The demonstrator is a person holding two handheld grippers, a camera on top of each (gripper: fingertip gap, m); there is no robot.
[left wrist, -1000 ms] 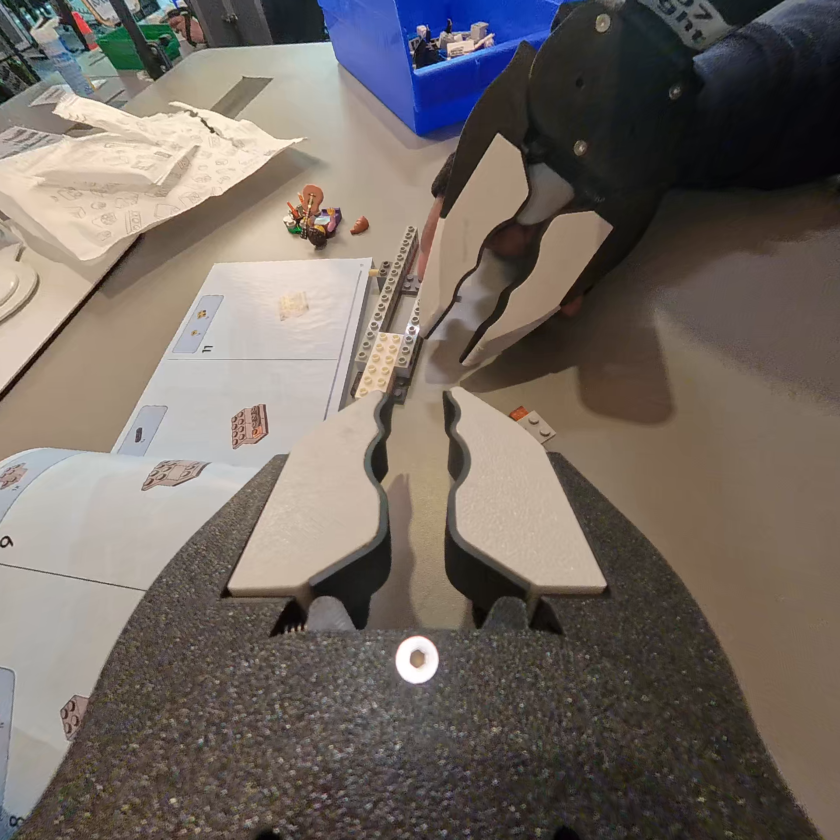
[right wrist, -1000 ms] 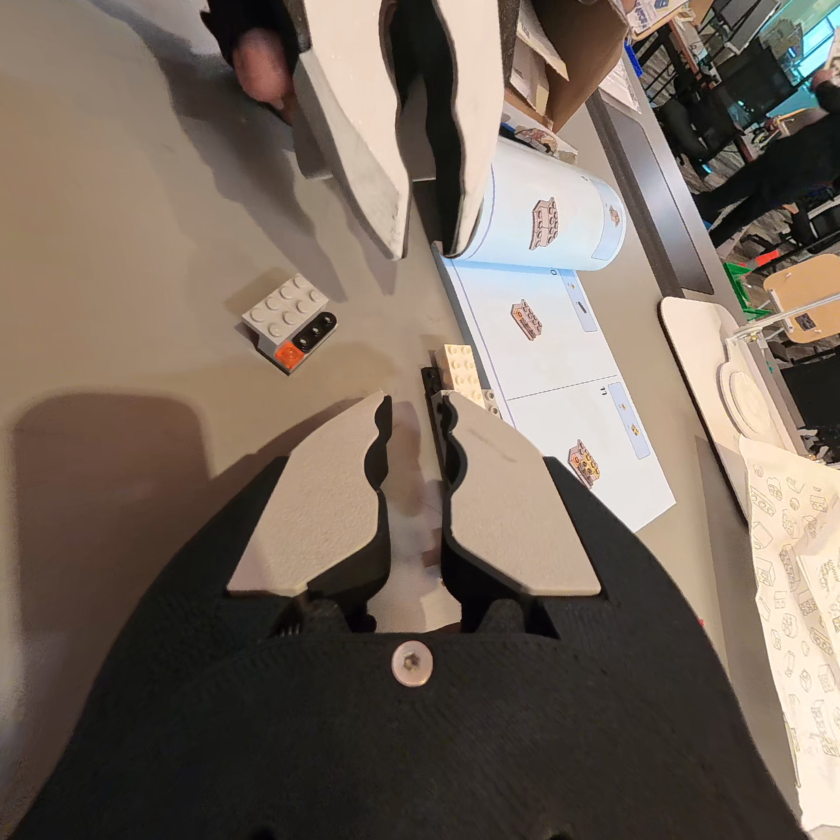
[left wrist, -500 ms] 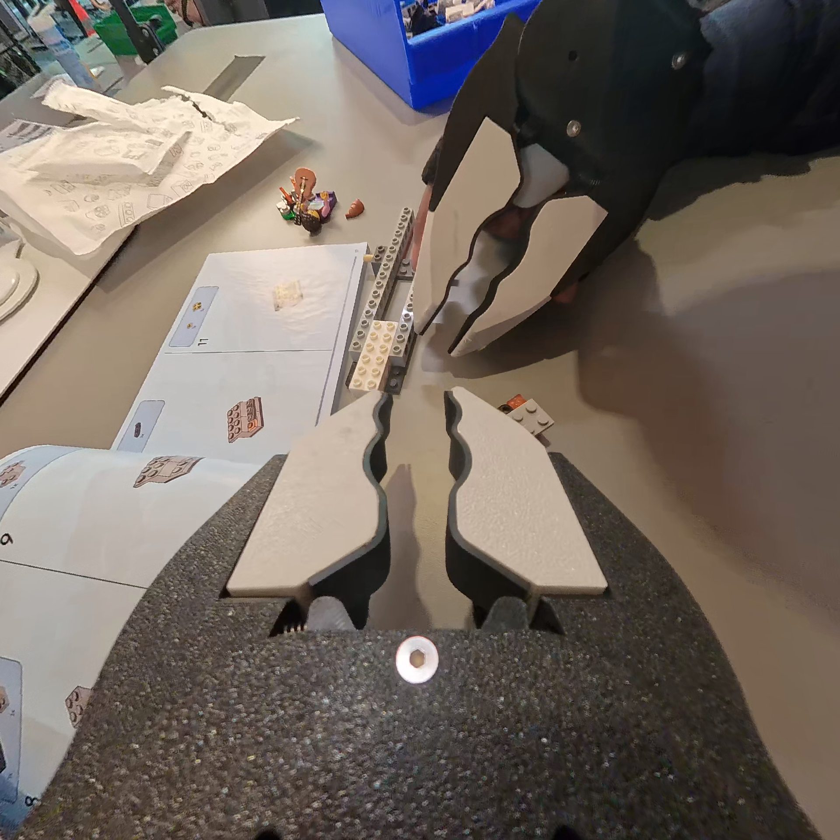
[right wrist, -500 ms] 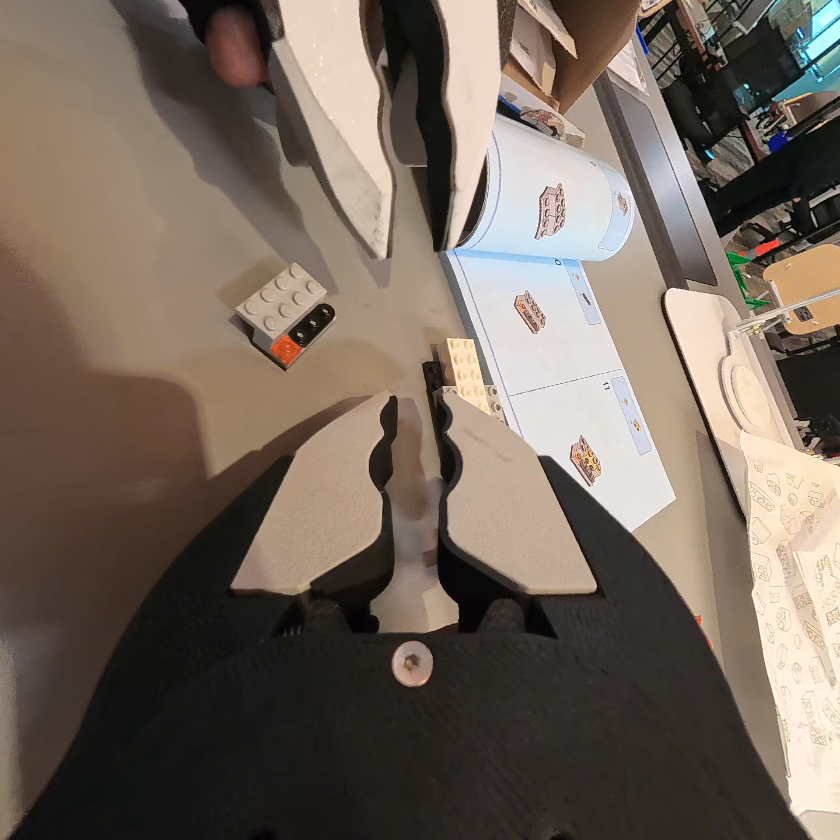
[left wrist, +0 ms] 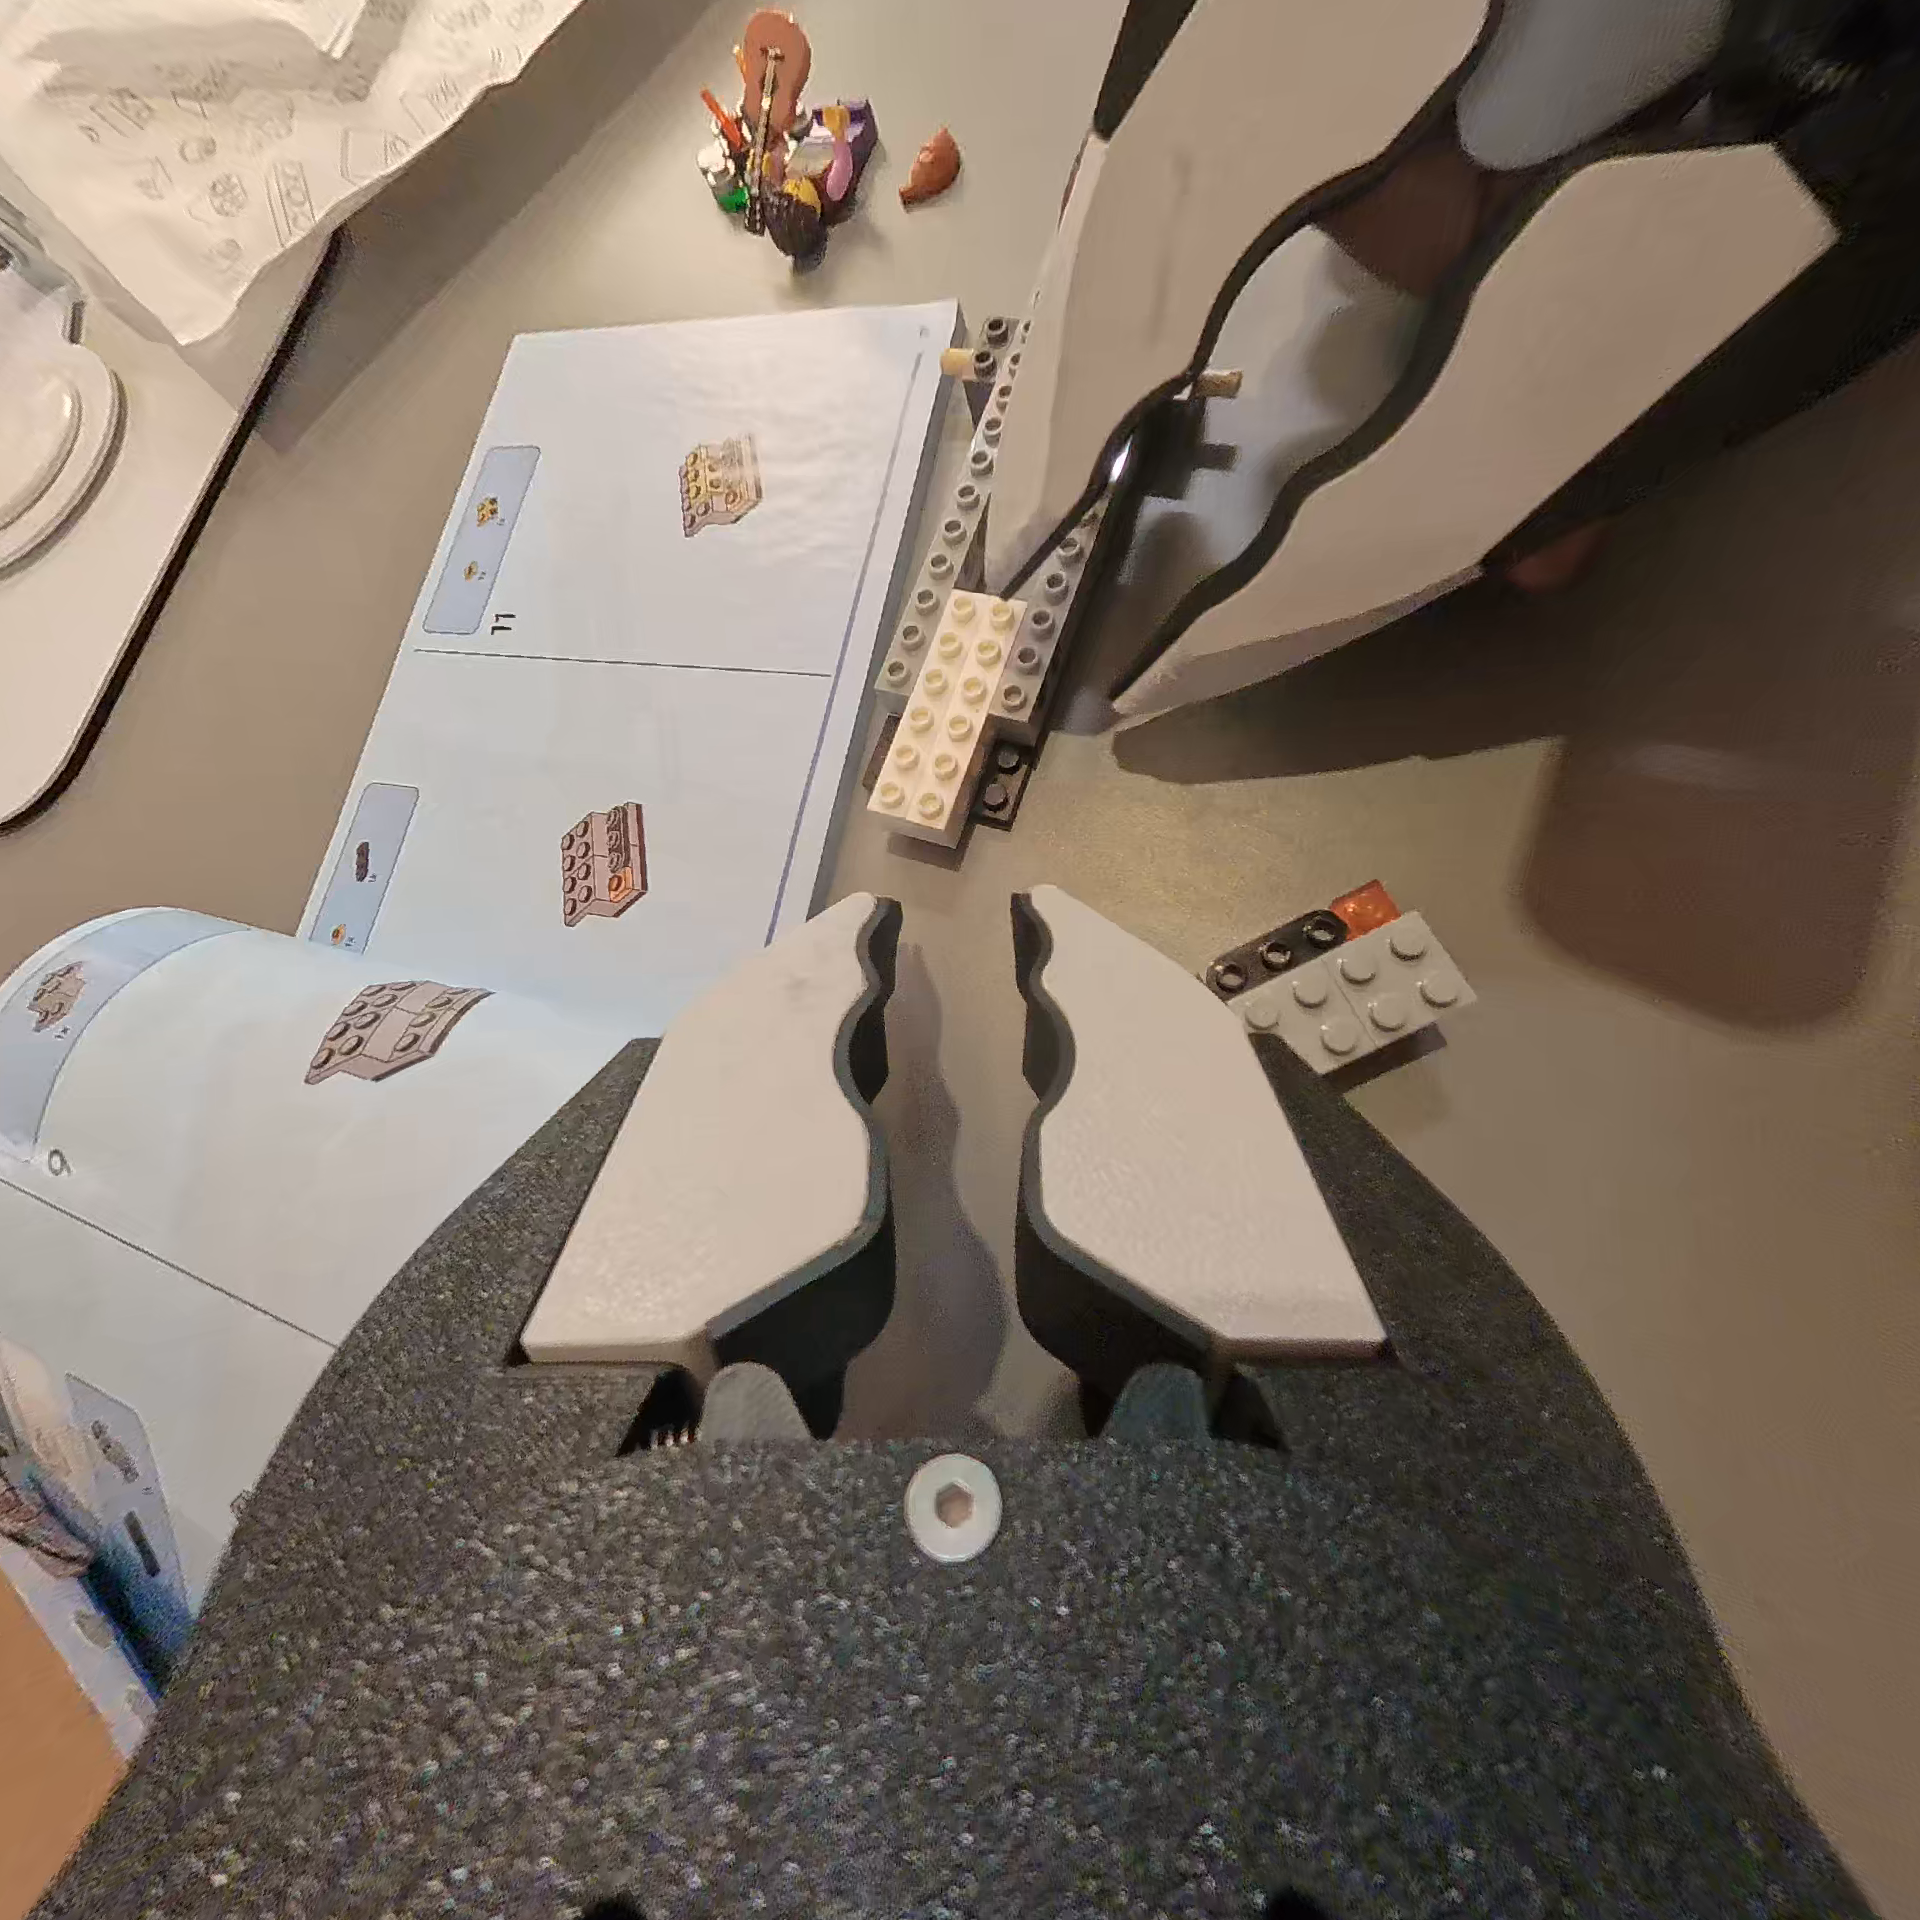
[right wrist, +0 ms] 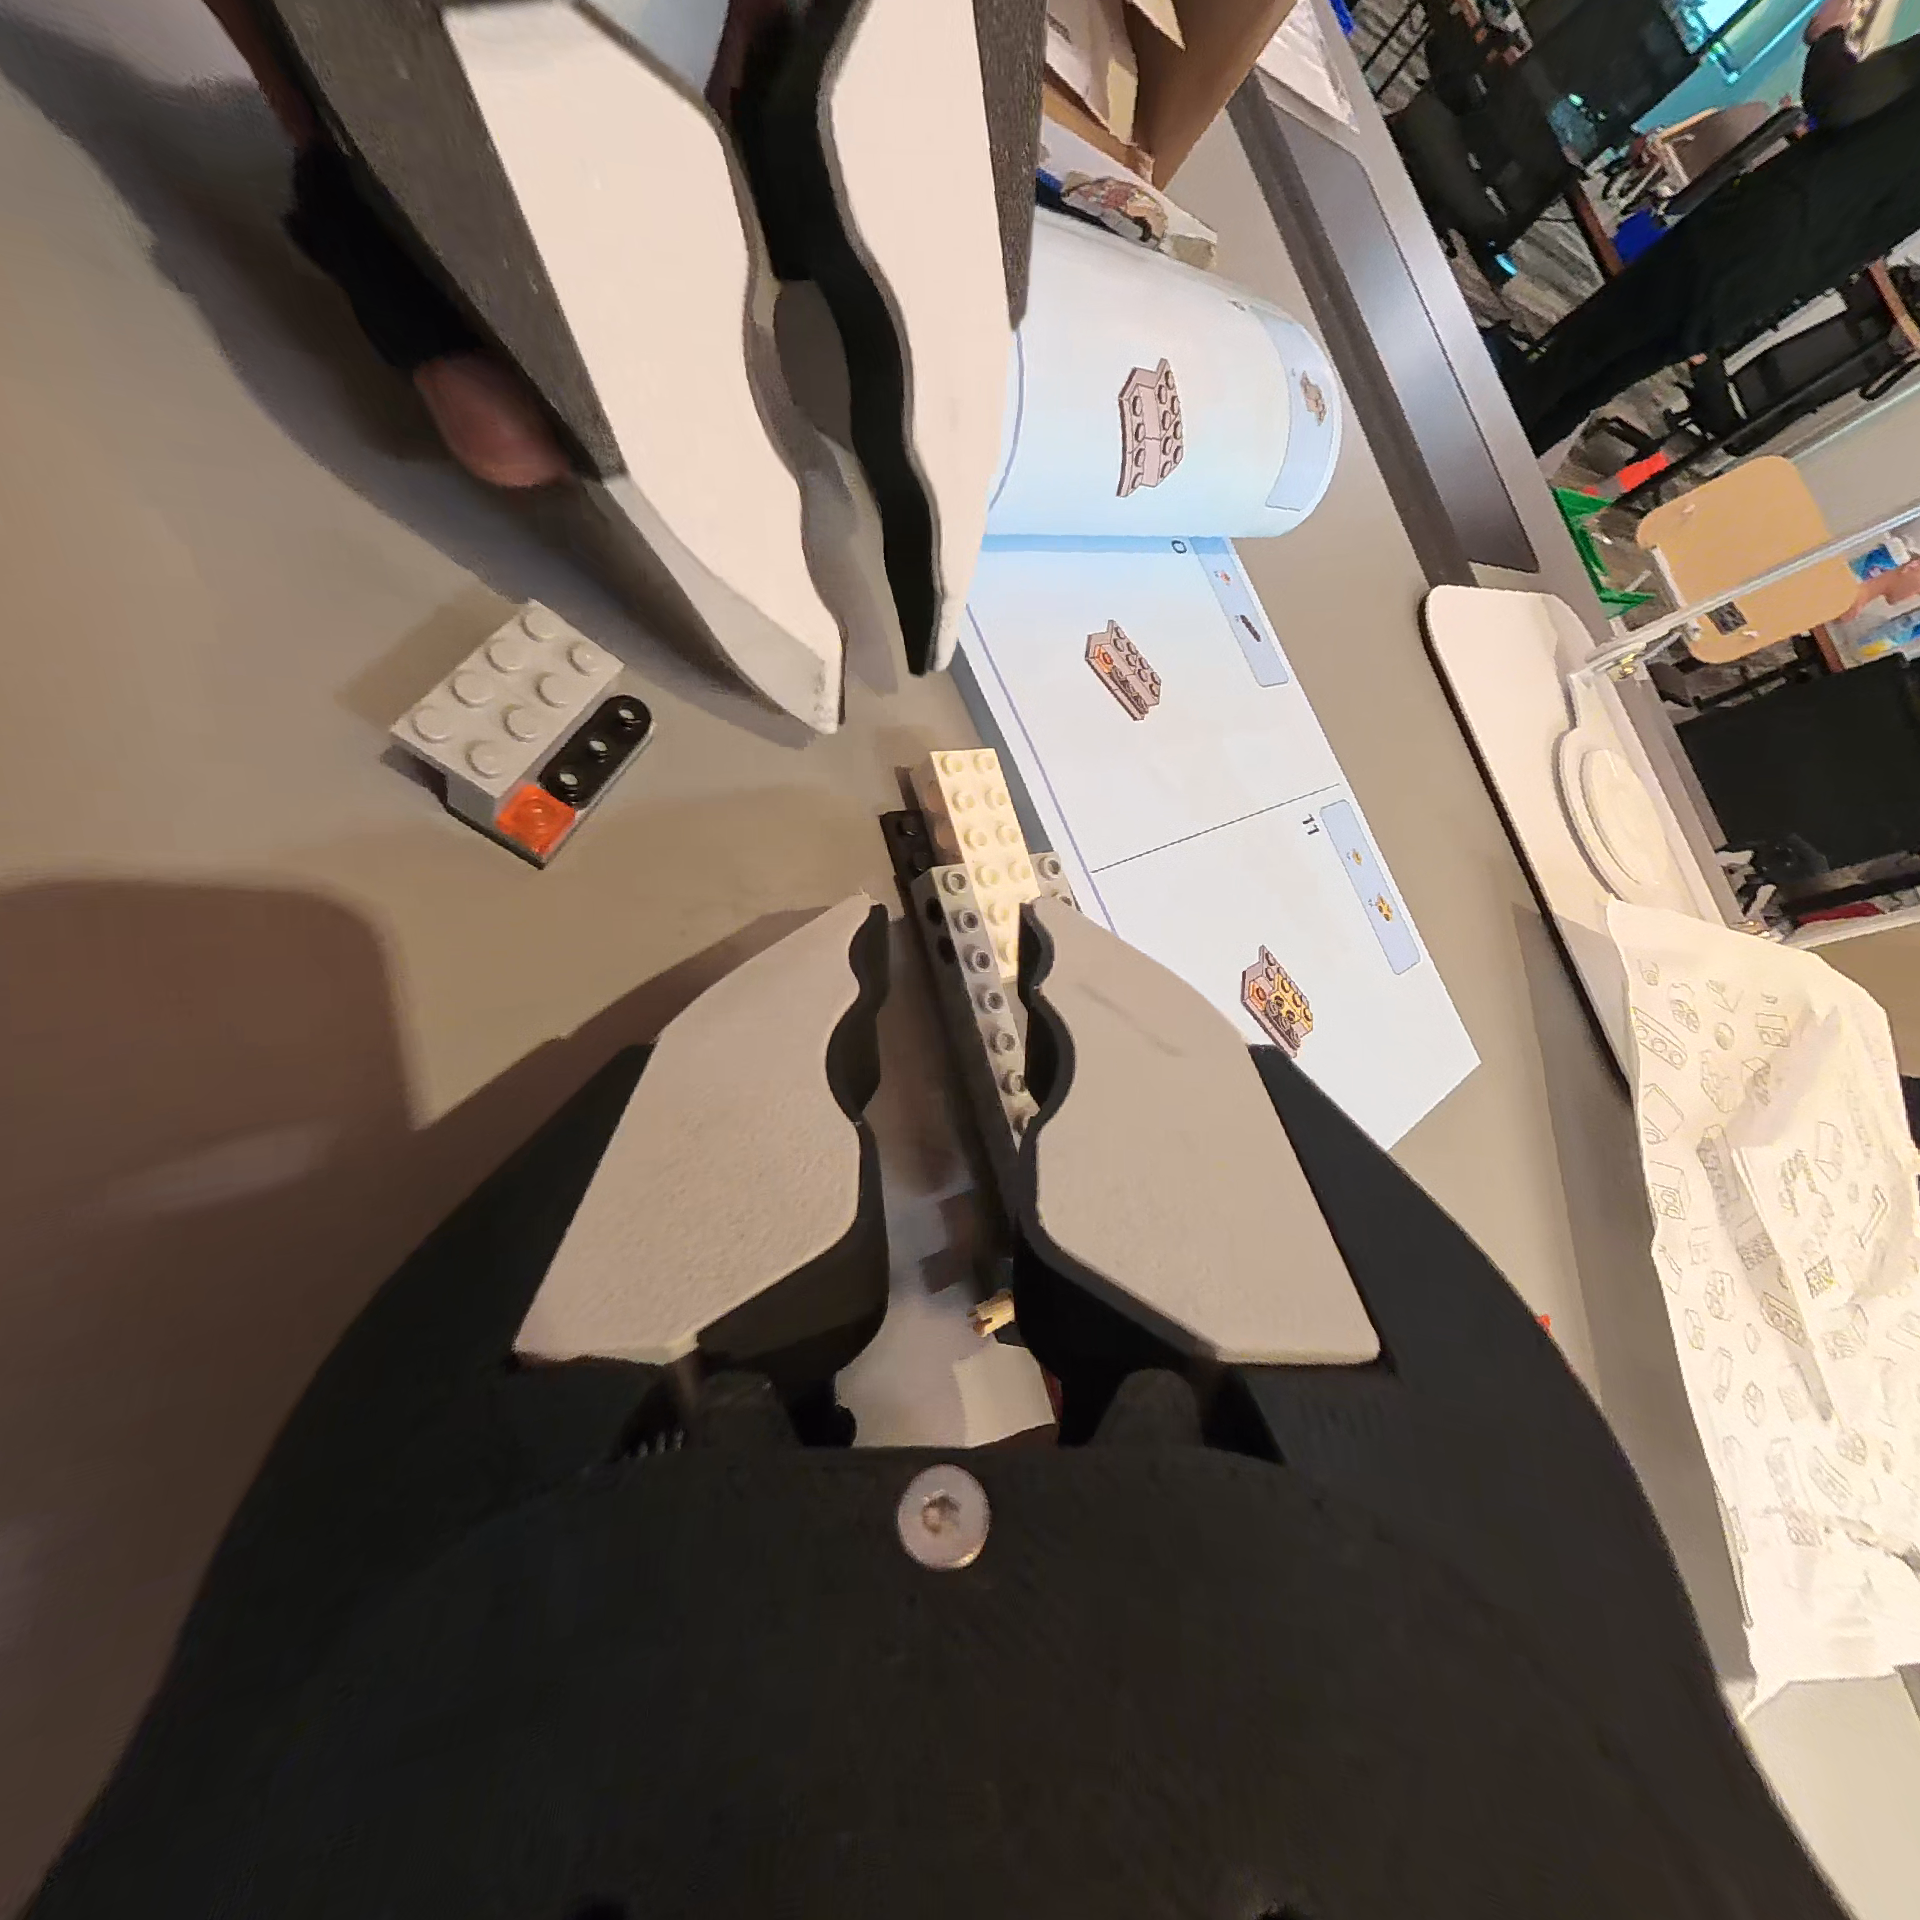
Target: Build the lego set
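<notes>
Left gripper (left wrist: 954, 925) is seen over bare grey table (left wrist: 1558, 1351), jaws slightly parted and nothing held; the brick assembly (left wrist: 961, 686) lies just ahead, beside the instruction booklet (left wrist: 644, 582), a small grey brick cluster (left wrist: 1351, 982) to its right.

Right gripper (right wrist: 951, 925) is shown straddling the assembly's grey beam (right wrist: 982, 997); the left pad stands clear, contact at the right cannot be told.
</notes>
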